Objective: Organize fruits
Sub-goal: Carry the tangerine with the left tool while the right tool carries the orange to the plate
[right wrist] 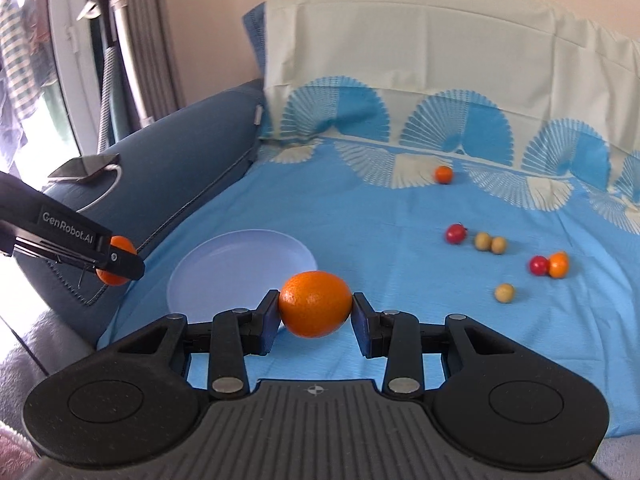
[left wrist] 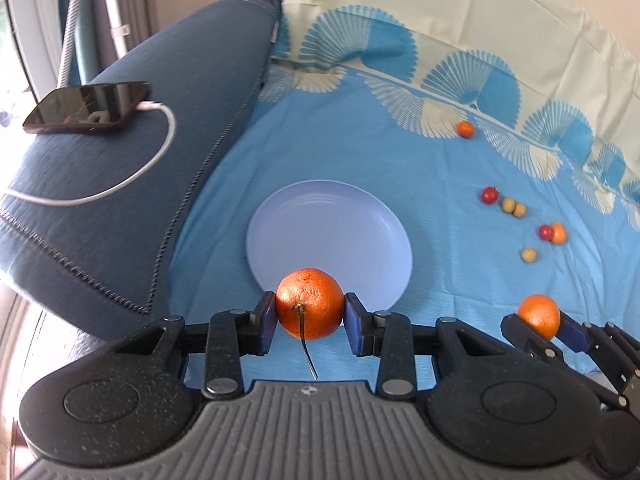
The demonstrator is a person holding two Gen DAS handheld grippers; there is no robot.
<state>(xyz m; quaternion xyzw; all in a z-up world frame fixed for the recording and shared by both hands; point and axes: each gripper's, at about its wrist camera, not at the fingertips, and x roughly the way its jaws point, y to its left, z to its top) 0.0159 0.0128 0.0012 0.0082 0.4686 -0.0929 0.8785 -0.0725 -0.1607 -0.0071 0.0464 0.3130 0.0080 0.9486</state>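
A: How are the two oranges held, nearest the cameras?

B: The stemmed orange [left wrist: 309, 303] is clamped across its sides by the left gripper [left wrist: 310, 318], at lower centre of the left view. Its stem is pointed back toward the camera, so the axis is judged to run along the fingers. The smooth orange [right wrist: 315, 304] is pinched by the right gripper [right wrist: 316, 312], with its long axis across the jaws.

A: Why there?

B: Both are held just short of the empty plate [left wrist: 320, 208], presumably for release. Beyond, at right of frame, small fruits [right wrist: 490, 243] are scattered on the blue sheet [right wrist: 360, 216].
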